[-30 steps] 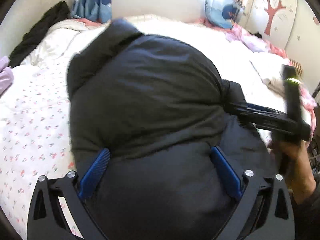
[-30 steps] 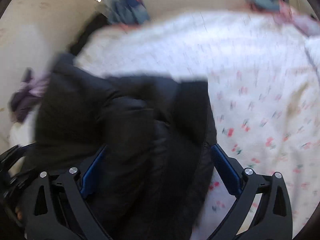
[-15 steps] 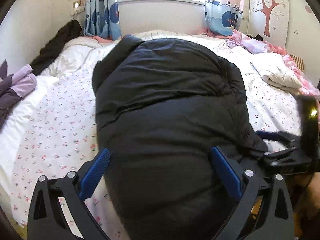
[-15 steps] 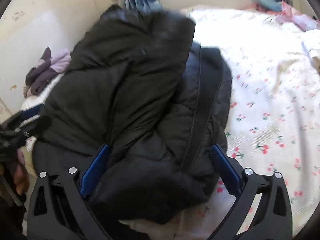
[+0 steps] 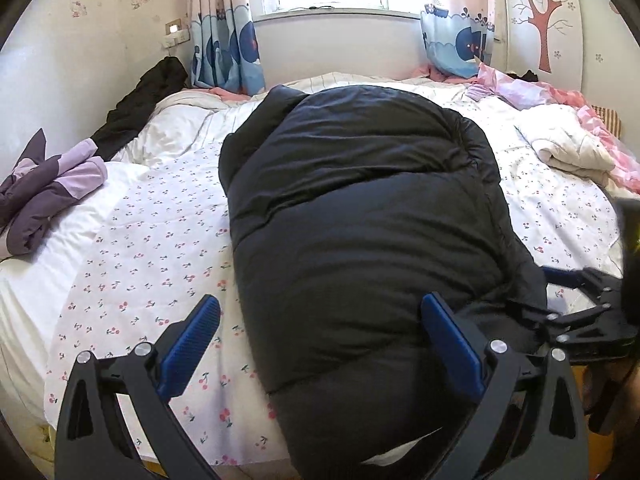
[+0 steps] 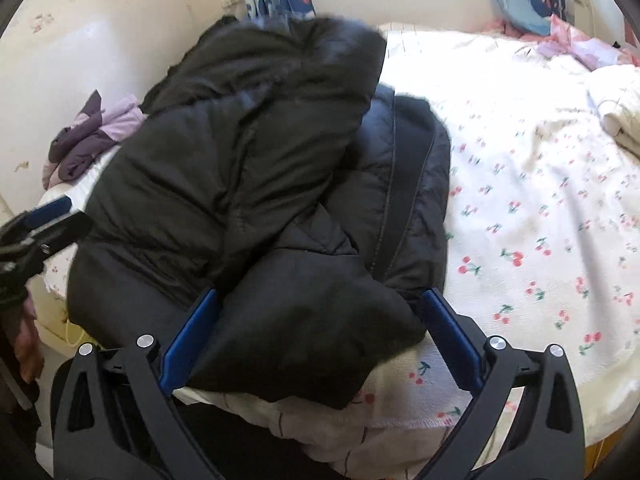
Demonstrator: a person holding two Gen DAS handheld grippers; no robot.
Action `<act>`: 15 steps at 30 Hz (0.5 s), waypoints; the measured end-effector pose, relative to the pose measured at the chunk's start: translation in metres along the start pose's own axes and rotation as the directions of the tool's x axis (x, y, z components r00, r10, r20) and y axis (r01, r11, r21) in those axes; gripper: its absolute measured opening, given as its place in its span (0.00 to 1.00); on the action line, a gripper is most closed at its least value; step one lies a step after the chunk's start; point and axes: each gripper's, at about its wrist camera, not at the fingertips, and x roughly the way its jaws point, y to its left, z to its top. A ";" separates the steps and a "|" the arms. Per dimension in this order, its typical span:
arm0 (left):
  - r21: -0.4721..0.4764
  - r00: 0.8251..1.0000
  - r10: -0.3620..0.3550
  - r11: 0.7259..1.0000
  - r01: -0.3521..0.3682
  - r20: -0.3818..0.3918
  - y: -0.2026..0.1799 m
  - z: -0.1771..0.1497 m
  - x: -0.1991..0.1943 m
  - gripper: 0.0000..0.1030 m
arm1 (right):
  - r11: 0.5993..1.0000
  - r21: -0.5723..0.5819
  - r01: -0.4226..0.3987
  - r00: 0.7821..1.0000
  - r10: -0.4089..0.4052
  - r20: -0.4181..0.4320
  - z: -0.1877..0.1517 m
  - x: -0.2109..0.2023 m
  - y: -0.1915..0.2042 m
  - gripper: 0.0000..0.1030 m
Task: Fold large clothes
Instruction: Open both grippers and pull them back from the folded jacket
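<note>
A large black puffer jacket (image 5: 360, 220) lies folded in a thick bundle on the bed, lengthwise from the near edge toward the window. It also shows in the right wrist view (image 6: 256, 184), with a folded layer on top. My left gripper (image 5: 320, 344) is open at the jacket's near end, its right finger against the fabric. My right gripper (image 6: 320, 336) is open, with the jacket's near corner lying between its fingers. The right gripper also shows at the right edge of the left wrist view (image 5: 580, 312).
The bed has a white cherry-print sheet (image 5: 152, 248). A purple garment (image 5: 44, 188) and a black garment (image 5: 140, 108) lie at the left. A white and pink quilt (image 5: 572, 148) is bunched at the right. A window with curtains (image 5: 224, 40) is behind.
The jacket has been laid down and folded onto the bed. Both grippers have drawn back toward the bed's near edge, and the view has steadied.
</note>
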 end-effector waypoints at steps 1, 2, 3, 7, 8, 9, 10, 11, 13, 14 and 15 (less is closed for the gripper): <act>-0.004 1.000 0.002 1.000 -0.002 -0.002 0.001 0.000 -0.001 0.93 | 1.000 -0.002 -0.005 0.999 0.005 0.040 0.000 -0.009 0.001 0.94; -0.007 1.000 0.000 1.000 0.000 -0.004 0.002 0.000 -0.002 0.93 | 1.000 -0.009 -0.018 0.996 0.018 0.089 0.000 -0.020 0.003 0.94; -0.014 1.000 -0.005 1.000 0.005 -0.010 0.003 -0.001 -0.002 0.93 | 1.000 -0.017 -0.022 0.993 0.024 0.117 -0.001 -0.026 0.004 0.94; -0.044 0.999 -0.009 0.999 0.007 -0.048 0.004 -0.003 0.000 0.93 | 0.998 -0.064 0.008 0.993 0.000 0.118 0.013 -0.021 0.025 0.94; -0.050 0.999 -0.010 0.999 0.007 -0.049 0.005 -0.004 -0.001 0.93 | 0.998 -0.061 0.020 0.998 -0.016 0.063 0.015 -0.008 0.024 0.94; -0.056 0.999 -0.008 0.998 0.005 -0.051 0.005 -0.004 -0.002 0.93 | 0.998 -0.057 0.022 1.000 -0.021 0.017 0.016 0.003 0.025 0.94; -0.059 0.998 -0.005 0.998 0.002 -0.055 0.004 -0.005 -0.004 0.93 | 0.999 -0.046 0.011 0.999 -0.013 -0.037 0.014 0.015 0.023 0.94; -0.061 0.998 0.000 0.998 -0.003 -0.059 0.003 -0.006 -0.005 0.93 | 1.000 -0.031 0.001 0.999 -0.003 -0.043 0.011 0.018 0.021 0.94; -0.062 0.998 0.014 0.998 -0.018 -0.061 0.003 -0.009 -0.009 0.93 | 1.000 -0.019 0.000 0.999 -0.001 -0.035 0.011 0.016 0.018 0.94; -0.061 0.998 0.019 0.998 -0.022 -0.058 0.002 -0.010 -0.010 0.93 | 1.000 -0.020 0.003 1.000 -0.003 -0.024 0.010 0.012 0.018 0.94; -0.058 0.998 0.032 0.998 -0.035 -0.052 0.001 -0.011 -0.013 0.93 | 1.000 -0.020 0.004 1.000 -0.004 -0.009 0.010 0.007 0.018 0.94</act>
